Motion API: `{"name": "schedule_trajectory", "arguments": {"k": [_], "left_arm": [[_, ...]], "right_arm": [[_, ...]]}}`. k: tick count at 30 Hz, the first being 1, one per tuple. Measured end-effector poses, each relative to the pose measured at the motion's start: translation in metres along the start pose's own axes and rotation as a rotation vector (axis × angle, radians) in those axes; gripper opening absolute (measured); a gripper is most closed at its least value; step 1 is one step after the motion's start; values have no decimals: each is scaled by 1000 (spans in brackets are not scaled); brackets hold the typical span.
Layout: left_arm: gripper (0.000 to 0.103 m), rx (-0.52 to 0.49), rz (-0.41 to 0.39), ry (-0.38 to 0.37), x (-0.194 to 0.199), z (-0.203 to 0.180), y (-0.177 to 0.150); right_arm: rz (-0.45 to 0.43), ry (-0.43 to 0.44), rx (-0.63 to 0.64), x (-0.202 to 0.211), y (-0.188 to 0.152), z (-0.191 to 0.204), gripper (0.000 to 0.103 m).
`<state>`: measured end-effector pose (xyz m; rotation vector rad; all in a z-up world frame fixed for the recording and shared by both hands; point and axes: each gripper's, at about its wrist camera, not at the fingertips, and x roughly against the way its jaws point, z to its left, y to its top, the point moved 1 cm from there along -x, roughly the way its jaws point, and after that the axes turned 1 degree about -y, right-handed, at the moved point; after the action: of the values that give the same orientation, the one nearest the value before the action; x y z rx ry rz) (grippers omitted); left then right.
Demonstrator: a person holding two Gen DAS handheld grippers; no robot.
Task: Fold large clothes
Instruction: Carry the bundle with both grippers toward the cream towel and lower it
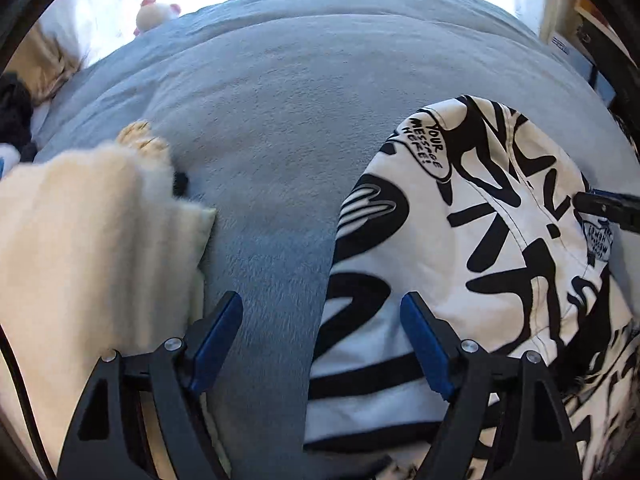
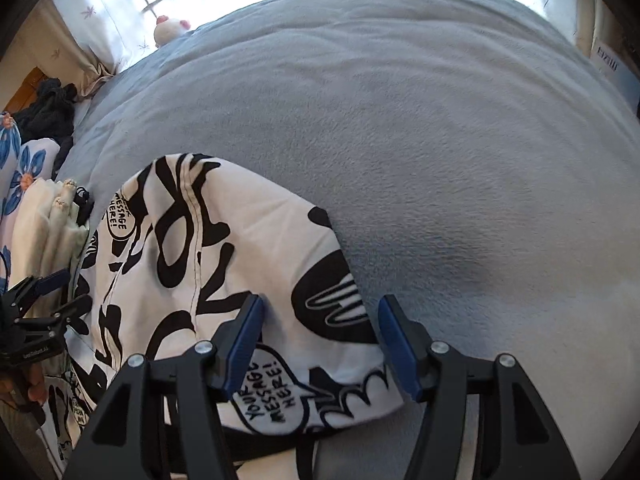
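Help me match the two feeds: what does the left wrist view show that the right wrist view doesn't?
Only the left wrist view: the open left gripper close up. Only the right wrist view: the flowered bedding and the open right gripper close up. Both: the black-and-white printed garment, cream folded cloth, grey blanket and plush toy.

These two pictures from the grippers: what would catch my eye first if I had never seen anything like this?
Probably the white garment covered in bold black cartoon lettering, lying folded on the grey-blue blanket that covers the bed. Next, the black grippers with blue pads: the right gripper is open above the garment's near edge, and the left gripper is open at its left edge. A cream folded cloth lies further left.
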<state>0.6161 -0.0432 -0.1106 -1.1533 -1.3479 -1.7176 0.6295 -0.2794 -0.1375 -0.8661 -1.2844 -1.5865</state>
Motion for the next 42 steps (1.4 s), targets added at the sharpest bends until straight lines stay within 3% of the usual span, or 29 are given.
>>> {"name": "schedule_trajectory", "arguments": {"k": [3,4,5,7,9,10,11,13,16,20,24,29,32,35,37,39,41,42], "left_arm": [[81,-6,7,-20,-12,-2,-2],[81,1,11,-36,-17,-1,-2],[81,4,5,-53,-17,1,-2],[81,25,1,-91,-20,5,-4],[79,60,-8,-130,-20,12,-7],[66,63,-24,-142,-18,13,-9],[42,60,-37,-156,-16,13,-10],[14,77,-61,-231,-6,16,-15],[9,89,-114,-228,13,16,-26],[6,61,-269,-242,58,14,-52],[6,18,-452,-298,113,15,-95],[6,-37,-529,-394,164,13,-164],[8,-100,-502,-398,183,-2,-220],[8,-118,-406,-391,185,-8,-256],[9,-78,-345,-397,185,-4,-278],[9,4,-301,-455,187,8,-290],[19,95,-254,-525,191,18,-304],[24,130,-240,-557,194,23,-308]], "right_arm": [[-16,72,-31,-5,1,-3,60],[-25,88,-35,-5,1,-4,55],[-31,100,-39,-6,1,-4,49],[-24,141,-50,-7,2,-6,22],[-35,160,-43,-3,1,-5,12],[-49,159,-29,0,1,-2,9],[-63,163,-16,3,0,0,9],[-92,178,-6,12,-3,2,8],[-172,198,37,37,-13,9,6],[-301,213,122,82,-37,18,6],[-483,256,194,143,-87,21,6],[-582,243,286,197,-169,24,6],[-594,77,383,215,-231,34,12],[-523,-49,424,215,-275,39,15],[-461,-43,398,215,-292,36,15],[-393,-20,336,215,-308,34,15],[-314,70,224,215,-316,28,17],[-277,129,150,214,-318,23,28]]}}
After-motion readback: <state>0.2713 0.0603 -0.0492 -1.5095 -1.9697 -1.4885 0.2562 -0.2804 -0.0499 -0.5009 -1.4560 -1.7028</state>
